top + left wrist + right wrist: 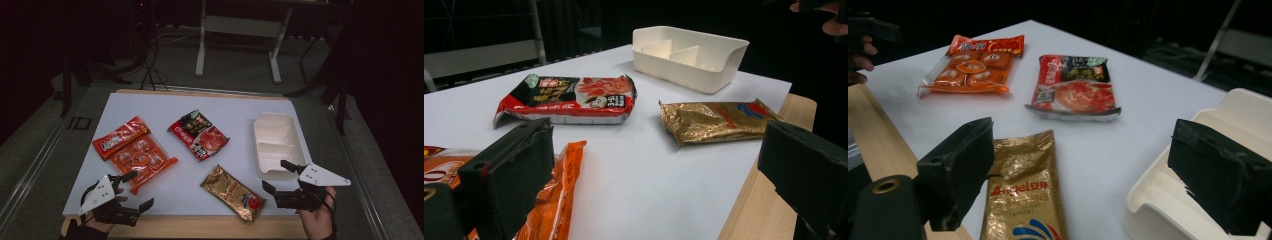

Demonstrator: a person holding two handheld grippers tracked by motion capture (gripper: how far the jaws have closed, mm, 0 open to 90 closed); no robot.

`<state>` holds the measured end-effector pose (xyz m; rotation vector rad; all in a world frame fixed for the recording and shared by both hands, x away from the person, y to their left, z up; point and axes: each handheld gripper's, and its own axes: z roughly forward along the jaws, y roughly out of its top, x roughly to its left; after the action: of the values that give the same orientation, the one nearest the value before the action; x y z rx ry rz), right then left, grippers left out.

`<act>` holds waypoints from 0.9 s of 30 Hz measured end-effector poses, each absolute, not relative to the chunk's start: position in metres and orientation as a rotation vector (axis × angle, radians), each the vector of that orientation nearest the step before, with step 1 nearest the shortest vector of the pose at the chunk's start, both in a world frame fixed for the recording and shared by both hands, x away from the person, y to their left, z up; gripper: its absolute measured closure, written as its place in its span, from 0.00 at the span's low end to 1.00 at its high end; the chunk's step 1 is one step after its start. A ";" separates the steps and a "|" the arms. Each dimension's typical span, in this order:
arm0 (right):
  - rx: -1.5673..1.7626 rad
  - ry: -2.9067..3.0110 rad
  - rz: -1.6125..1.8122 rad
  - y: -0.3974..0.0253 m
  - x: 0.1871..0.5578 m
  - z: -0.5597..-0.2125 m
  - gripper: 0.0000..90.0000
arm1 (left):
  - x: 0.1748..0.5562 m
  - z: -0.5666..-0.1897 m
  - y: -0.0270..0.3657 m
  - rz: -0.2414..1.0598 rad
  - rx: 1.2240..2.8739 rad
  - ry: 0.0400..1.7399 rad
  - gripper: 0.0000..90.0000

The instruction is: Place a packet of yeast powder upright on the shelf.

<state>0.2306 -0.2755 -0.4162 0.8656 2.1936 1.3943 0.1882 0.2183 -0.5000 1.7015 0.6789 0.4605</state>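
Note:
On the white table top lie an orange snack pack [134,152] at the left, a red and black noodle packet [198,134] in the middle and a gold packet [233,192] near the front edge. A white divided tray [277,145] stands at the right. My left gripper [141,188] hovers open at the front left corner, just in front of the orange snack pack [559,185]. My right gripper [274,174] is open at the front right, between the gold packet [1023,195] and the tray [1168,200]. Nothing sits between either pair of jaws.
A wooden strip [200,227] runs along the table's front edge. Beyond the table are a dark floor, cables and a white table frame [237,30]. Bare white surface lies between the packets and at the far side.

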 end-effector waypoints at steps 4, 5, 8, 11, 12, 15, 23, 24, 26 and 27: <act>0.890 2.230 1.447 -0.267 0.244 -0.413 0.11 | 0.188 -0.500 0.217 0.457 1.711 0.676 0.03; 0.893 2.220 1.450 -0.265 0.246 -0.412 0.11 | 0.188 -0.500 0.217 0.459 1.712 0.675 0.03; 0.870 2.255 1.448 -0.258 0.252 -0.411 0.12 | 0.188 -0.500 0.217 0.454 1.710 0.669 0.03; 0.828 2.295 1.465 -0.251 0.257 -0.411 0.12 | 0.188 -0.501 0.217 0.449 1.711 0.670 0.03; 0.828 2.295 1.465 -0.251 0.257 -0.411 0.12 | 0.188 -0.501 0.216 0.447 1.711 0.672 0.03; 0.818 2.342 1.471 -0.243 0.265 -0.413 0.14 | 0.189 -0.501 0.216 0.437 1.713 0.671 0.03; 0.780 2.436 1.463 -0.215 0.283 -0.425 0.17 | 0.188 -0.501 0.216 0.429 1.717 0.666 0.03; 0.769 2.452 1.452 -0.208 0.287 -0.428 0.17 | 0.188 -0.501 0.216 0.429 1.716 0.665 0.03; 0.769 2.459 1.448 -0.206 0.289 -0.430 0.17 | 0.188 -0.502 0.216 0.429 1.720 0.664 0.03; 0.769 2.471 1.439 -0.202 0.292 -0.433 0.17 | 0.188 -0.502 0.216 0.428 1.719 0.663 0.03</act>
<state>0.2924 -0.2016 -0.4332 0.7688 2.4708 1.4391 0.1881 0.2159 -0.5016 1.7191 0.6630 0.4278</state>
